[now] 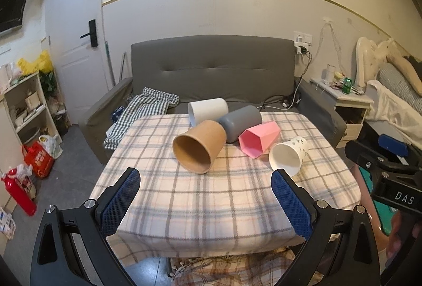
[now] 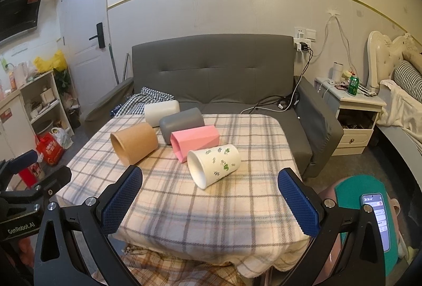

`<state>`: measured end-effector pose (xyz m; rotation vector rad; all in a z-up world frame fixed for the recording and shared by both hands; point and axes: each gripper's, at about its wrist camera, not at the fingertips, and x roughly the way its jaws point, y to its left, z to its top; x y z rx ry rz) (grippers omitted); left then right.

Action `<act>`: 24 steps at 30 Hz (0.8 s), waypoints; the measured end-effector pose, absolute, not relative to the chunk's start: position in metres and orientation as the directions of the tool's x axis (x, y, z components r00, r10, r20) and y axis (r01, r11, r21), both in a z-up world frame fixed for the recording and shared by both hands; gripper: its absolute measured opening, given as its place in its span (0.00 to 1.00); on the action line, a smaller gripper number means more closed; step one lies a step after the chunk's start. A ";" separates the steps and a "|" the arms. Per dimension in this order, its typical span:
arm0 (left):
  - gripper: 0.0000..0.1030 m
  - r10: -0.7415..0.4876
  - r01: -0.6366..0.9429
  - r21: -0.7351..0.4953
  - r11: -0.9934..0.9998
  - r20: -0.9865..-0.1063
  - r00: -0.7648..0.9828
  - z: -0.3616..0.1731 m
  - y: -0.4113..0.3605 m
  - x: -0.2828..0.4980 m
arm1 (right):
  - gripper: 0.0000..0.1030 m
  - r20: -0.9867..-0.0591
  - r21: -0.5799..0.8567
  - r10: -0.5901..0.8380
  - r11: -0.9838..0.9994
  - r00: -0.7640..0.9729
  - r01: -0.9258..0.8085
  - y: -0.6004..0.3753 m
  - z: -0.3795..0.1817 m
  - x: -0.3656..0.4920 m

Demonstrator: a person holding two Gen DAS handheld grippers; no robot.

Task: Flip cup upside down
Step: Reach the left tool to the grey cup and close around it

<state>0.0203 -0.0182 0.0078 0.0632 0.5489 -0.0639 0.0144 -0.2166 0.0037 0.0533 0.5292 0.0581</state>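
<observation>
Several cups lie on their sides on a plaid-covered table (image 1: 211, 204) (image 2: 211, 204): a brown paper cup (image 1: 200, 146) (image 2: 134, 142), a white cup (image 1: 208, 109) (image 2: 161, 111), a grey cup (image 1: 238, 120) (image 2: 182, 122), a pink faceted cup (image 1: 259, 137) (image 2: 196, 141) and a white cup with green prints (image 1: 288, 154) (image 2: 215, 164). My left gripper (image 1: 205, 183) is open and empty, just in front of the brown cup. My right gripper (image 2: 211, 180) is open and empty, just in front of the printed cup; its body shows at the right of the left wrist view (image 1: 382, 167).
A grey sofa (image 2: 211, 75) stands behind the table with a checked cloth (image 2: 147, 98) and cables on it. A nightstand (image 2: 353, 114) with a green can stands at the right, shelves (image 2: 39, 101) and bags at the left. A phone (image 2: 377, 220) lies at lower right.
</observation>
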 end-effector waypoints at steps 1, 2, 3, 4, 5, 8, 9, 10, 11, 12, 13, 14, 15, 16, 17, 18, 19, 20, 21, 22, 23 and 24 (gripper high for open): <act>1.00 -0.049 0.087 0.047 0.995 -0.524 0.850 0.009 -0.019 0.024 | 1.00 -0.502 0.064 0.066 0.997 0.862 -0.039 -0.218 0.005 0.017; 1.00 -0.053 0.098 0.058 0.994 -0.524 0.850 0.011 -0.021 0.029 | 1.00 -0.502 0.063 0.065 0.997 0.862 -0.038 -0.220 0.007 0.021; 1.00 -0.055 0.106 0.066 0.992 -0.525 0.850 0.012 -0.022 0.034 | 1.00 -0.500 0.058 0.060 0.998 0.864 -0.036 -0.222 0.009 0.025; 1.00 -0.059 0.115 0.075 0.991 -0.526 0.848 0.013 -0.024 0.039 | 1.00 -0.503 0.055 0.060 0.998 0.862 -0.037 -0.223 0.009 0.028; 1.00 -0.066 0.128 0.082 0.988 -0.529 0.846 0.013 -0.026 0.047 | 1.00 -0.507 0.052 0.061 0.998 0.860 -0.039 -0.224 0.009 0.031; 1.00 -0.086 0.171 0.108 0.979 -0.543 0.836 0.016 -0.033 0.069 | 1.00 -0.520 0.047 0.056 0.998 0.852 -0.037 -0.229 0.009 0.043; 1.00 -0.092 0.186 0.119 0.975 -0.548 0.831 0.017 -0.035 0.076 | 1.00 -0.526 0.050 0.056 0.998 0.849 -0.035 -0.231 0.008 0.047; 1.00 -0.099 0.204 0.129 0.971 -0.555 0.826 0.018 -0.037 0.085 | 1.00 -0.536 0.058 0.060 0.998 0.842 -0.035 -0.234 0.006 0.053; 1.00 -0.108 0.225 0.143 0.964 -0.564 0.819 0.018 -0.041 0.096 | 1.00 -0.542 0.064 0.063 0.997 0.838 -0.034 -0.237 0.005 0.058; 1.00 -0.112 0.242 0.156 0.958 -0.570 0.814 0.017 -0.045 0.104 | 1.00 -0.549 0.070 0.066 0.997 0.833 -0.033 -0.239 0.003 0.064; 1.00 -0.117 0.264 0.176 0.948 -0.579 0.807 0.016 -0.049 0.114 | 1.00 -0.557 0.076 0.068 0.997 0.828 -0.030 -0.242 0.002 0.071; 1.00 -0.122 0.284 0.190 0.940 -0.589 0.799 0.014 -0.054 0.124 | 1.00 -0.564 0.079 0.066 0.997 0.823 -0.025 -0.245 0.000 0.079; 1.00 -0.131 0.305 0.199 0.931 -0.600 0.790 0.011 -0.057 0.133 | 1.00 -0.570 0.082 0.065 0.996 0.819 -0.022 -0.248 -0.002 0.086; 1.00 -0.137 0.321 0.204 0.925 -0.609 0.782 0.009 -0.060 0.140 | 1.00 -0.576 0.085 0.065 0.996 0.815 -0.019 -0.250 -0.004 0.091; 1.00 -0.143 0.344 0.213 0.915 -0.626 0.767 0.004 -0.065 0.153 | 1.00 -0.582 0.088 0.064 0.996 0.811 -0.016 -0.253 -0.006 0.099; 1.00 -0.145 0.358 0.218 0.908 -0.638 0.756 0.001 -0.068 0.161 | 1.00 -0.589 0.090 0.062 0.996 0.806 -0.012 -0.256 -0.009 0.106; 1.00 -0.143 0.367 0.226 0.902 -0.647 0.749 -0.001 -0.071 0.170 | 1.00 -0.597 0.092 0.061 0.996 0.800 -0.007 -0.259 -0.012 0.115; 1.00 -0.135 0.373 0.234 0.898 -0.659 0.740 -0.004 -0.075 0.183 | 1.00 -0.602 0.093 0.061 0.996 0.796 -0.006 -0.261 -0.014 0.120; 1.00 -0.134 0.378 0.233 0.896 -0.669 0.731 -0.006 -0.077 0.191 | 1.00 -0.609 0.093 0.058 0.996 0.791 -0.002 -0.264 -0.016 0.127; 1.00 -0.137 0.384 0.229 0.895 -0.678 0.722 -0.007 -0.079 0.199 | 1.00 -0.613 0.092 0.054 0.996 0.788 0.004 -0.267 -0.018 0.133; 1.00 -0.142 0.391 0.219 0.894 -0.689 0.711 -0.009 -0.080 0.211 | 1.00 -0.617 0.095 0.051 0.995 0.785 0.009 -0.271 -0.020 0.140; 1.00 -0.139 0.390 0.215 0.895 -0.697 0.704 -0.010 -0.079 0.219 | 1.00 -0.621 0.099 0.052 0.995 0.782 0.012 -0.273 -0.023 0.145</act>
